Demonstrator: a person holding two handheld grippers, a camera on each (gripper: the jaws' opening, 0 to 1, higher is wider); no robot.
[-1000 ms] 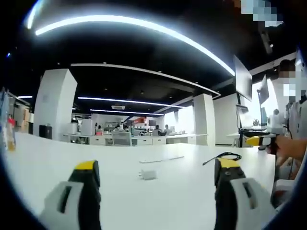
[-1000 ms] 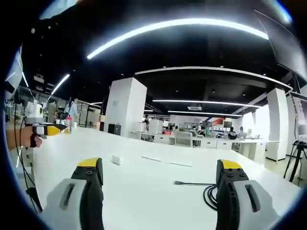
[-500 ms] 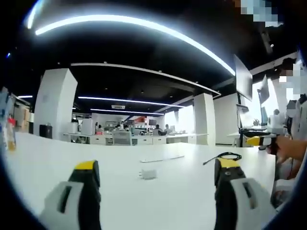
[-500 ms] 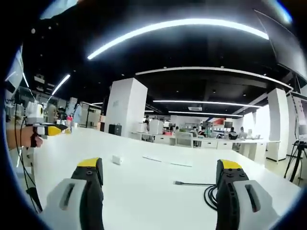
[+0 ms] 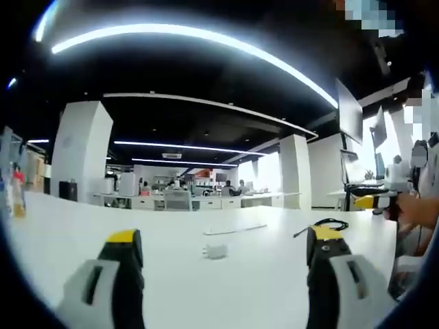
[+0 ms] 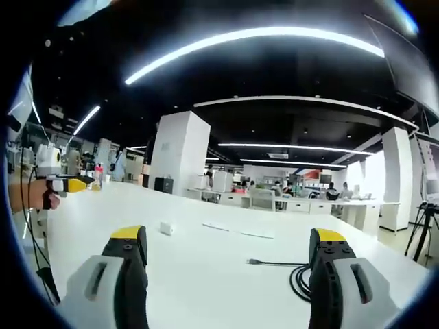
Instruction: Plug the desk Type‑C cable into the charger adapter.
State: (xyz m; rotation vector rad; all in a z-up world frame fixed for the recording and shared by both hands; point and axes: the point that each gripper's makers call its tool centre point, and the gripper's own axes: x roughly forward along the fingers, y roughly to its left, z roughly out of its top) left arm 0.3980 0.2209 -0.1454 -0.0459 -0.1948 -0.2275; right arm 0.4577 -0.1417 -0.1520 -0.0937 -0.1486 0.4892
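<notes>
Cable (image 6: 291, 272), black and partly coiled, lies on the white desk (image 6: 206, 267), its plug end stretched toward the white charger (image 6: 165, 228), well apart from it. In the left gripper view, the charger (image 5: 217, 251) sits ahead between the jaws, cable (image 5: 322, 224) to its right. Left gripper (image 5: 223, 250) and right gripper (image 6: 226, 250) both hang wide open above the desk, holding nothing.
</notes>
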